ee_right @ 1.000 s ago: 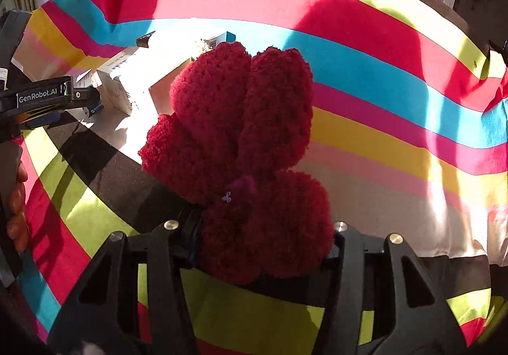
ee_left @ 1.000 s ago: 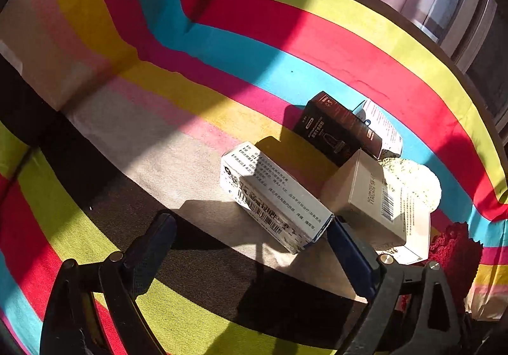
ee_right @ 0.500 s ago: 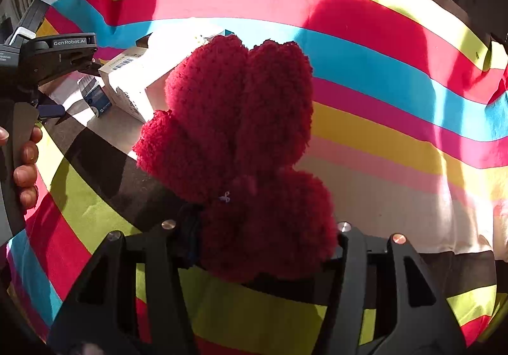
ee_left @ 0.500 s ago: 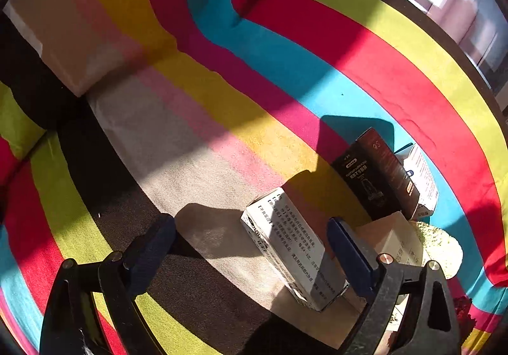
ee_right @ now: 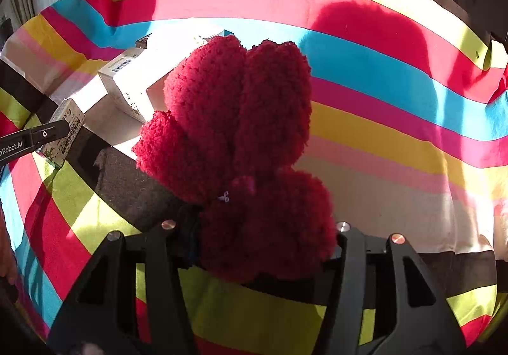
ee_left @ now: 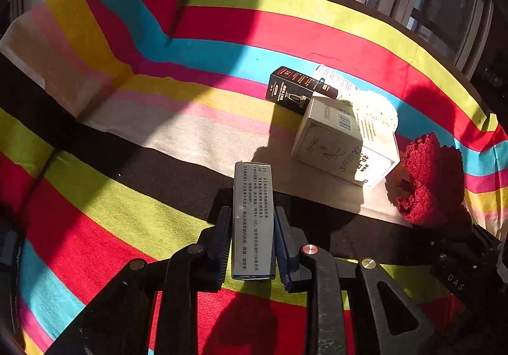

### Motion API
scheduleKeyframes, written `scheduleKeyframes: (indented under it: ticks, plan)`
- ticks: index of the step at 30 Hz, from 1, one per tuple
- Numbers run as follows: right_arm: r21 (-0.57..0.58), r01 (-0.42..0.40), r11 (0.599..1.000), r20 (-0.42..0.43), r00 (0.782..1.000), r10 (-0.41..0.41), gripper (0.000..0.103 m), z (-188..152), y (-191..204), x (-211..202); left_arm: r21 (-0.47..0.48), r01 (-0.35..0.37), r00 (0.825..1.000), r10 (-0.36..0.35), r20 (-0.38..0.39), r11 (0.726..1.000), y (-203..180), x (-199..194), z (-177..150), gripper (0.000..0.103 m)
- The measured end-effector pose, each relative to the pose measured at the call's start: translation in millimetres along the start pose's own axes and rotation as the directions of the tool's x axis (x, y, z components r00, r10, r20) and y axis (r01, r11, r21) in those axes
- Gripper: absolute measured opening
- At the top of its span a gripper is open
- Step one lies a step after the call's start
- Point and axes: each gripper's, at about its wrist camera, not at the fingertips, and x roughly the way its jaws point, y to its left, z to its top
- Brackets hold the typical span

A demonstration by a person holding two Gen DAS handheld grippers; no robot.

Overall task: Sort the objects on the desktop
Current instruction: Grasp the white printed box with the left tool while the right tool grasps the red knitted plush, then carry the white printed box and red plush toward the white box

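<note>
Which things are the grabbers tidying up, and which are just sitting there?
Being sorted:
- narrow white printed carton, clamped in left gripper
- fluffy red yarn toy, clamped in right gripper

Just lying on the striped cloth:
- dark brown box
- beige cardboard box

Our left gripper [ee_left: 253,240]: black frame, blue pads, copper-coloured screws. Our right gripper [ee_right: 263,247]: same black frame, silver and copper screws.
</note>
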Motion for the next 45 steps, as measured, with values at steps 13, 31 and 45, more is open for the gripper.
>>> scheduleKeyframes:
  ticks: [13,31,45]
  plan:
    - [0.04,0.029,0.999,-0.018,0.999,-0.028,0.054,-51,37,-48,0.123,0.056,0.998,-0.057,0.003,0.991,-13,-36,-46,0.026]
    - [0.085,0.036,0.996,0.002,0.999,-0.036,0.054,-165,58,-137,0.251,0.084,0.995,-0.095,0.033,0.964,-18,-89,-113,0.026]
    - [0.13,0.036,0.991,0.05,0.998,-0.043,0.054,-197,46,-170,0.248,0.129,0.991,-0.131,-0.01,0.96,-21,-112,-125,0.026]
